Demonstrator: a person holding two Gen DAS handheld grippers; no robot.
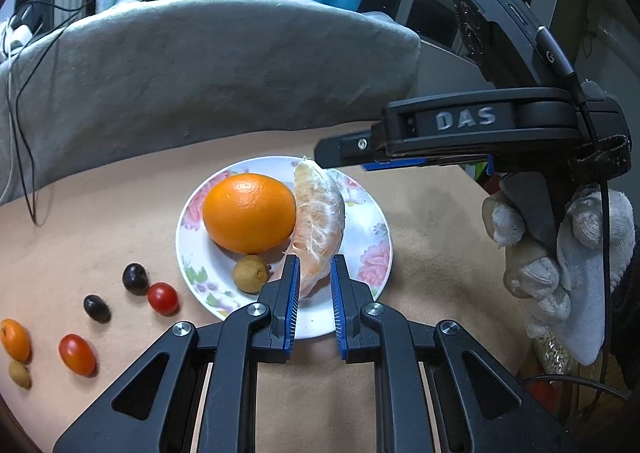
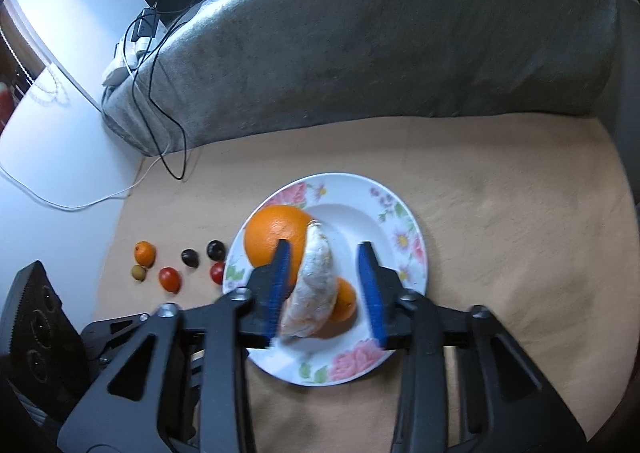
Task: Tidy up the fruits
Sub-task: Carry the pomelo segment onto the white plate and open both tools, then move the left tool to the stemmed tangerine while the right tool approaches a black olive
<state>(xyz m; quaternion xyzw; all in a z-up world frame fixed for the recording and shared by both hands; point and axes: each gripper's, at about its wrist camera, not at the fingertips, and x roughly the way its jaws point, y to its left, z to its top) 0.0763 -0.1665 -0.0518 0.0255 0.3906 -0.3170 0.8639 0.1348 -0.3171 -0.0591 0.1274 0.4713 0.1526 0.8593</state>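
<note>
My left gripper (image 1: 315, 269) is clamped narrow on the near end of the peeled citrus segment (image 1: 318, 221), which stands tilted on the floral plate (image 1: 376, 237) against the whole orange (image 1: 249, 211). My right gripper (image 2: 325, 273) hangs over the plate with jaws wide, holding nothing. A small brown fruit (image 1: 250, 273) sits at the plate's near-left rim. Cherry tomatoes (image 1: 163, 297), dark grapes (image 1: 135, 278) and a kumquat (image 1: 15, 339) lie on the beige cloth (image 1: 100, 213) off the plate's left edge.

Glossy floral plate (image 1: 372, 237), matt tablecloth (image 1: 100, 221)
</note>
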